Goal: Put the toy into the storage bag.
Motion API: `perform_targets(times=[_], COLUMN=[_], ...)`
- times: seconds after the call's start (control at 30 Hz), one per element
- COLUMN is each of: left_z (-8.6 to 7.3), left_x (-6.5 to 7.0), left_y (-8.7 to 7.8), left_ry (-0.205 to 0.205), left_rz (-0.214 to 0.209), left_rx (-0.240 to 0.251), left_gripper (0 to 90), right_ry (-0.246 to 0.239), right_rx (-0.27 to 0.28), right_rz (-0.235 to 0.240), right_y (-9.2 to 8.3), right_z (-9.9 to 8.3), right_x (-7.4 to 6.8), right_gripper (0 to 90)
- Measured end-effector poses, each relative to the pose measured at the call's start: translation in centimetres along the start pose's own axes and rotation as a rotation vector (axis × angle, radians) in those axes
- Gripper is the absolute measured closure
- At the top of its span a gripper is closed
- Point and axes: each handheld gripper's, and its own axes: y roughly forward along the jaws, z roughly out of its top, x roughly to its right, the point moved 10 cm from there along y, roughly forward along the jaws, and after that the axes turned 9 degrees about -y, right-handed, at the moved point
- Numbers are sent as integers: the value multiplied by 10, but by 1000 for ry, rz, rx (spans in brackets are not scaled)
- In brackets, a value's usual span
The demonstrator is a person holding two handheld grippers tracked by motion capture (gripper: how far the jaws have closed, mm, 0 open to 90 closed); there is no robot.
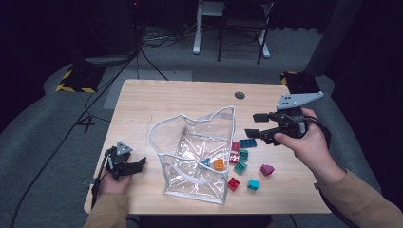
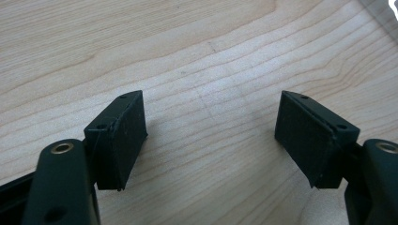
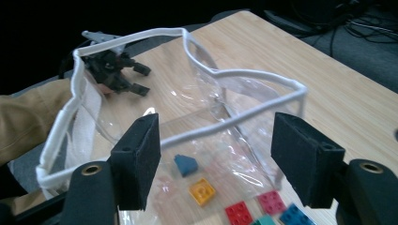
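With our right gripper (image 1: 256, 125) open and empty above the loose bricks (image 1: 243, 155) beside the clear bag (image 1: 195, 156), and our left gripper (image 1: 139, 164) open away from it, nothing steadies the bag, so a nudge could topple it.

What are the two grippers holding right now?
Nothing. The left gripper rests open over bare table, and the right gripper hangs open by the clear bag, jaws empty.
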Motion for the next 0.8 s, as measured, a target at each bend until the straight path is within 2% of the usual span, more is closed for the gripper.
perform_targets(times=[0.3, 0.43, 0.8], left_z=[0, 0, 0], left_x=[0, 0, 0], left_y=[0, 0, 0], left_ry=[0, -2, 1], left_rz=[0, -1, 0], left_rx=[0, 1, -1], left_gripper=[255, 255, 255], right_ry=[54, 83, 125], right_rx=[0, -5, -34], right_rz=[-87, -114, -181], right_y=[-18, -21, -23], right_z=[-24, -35, -68], right_x=[21, 31, 53], right_gripper=[337, 332, 323])
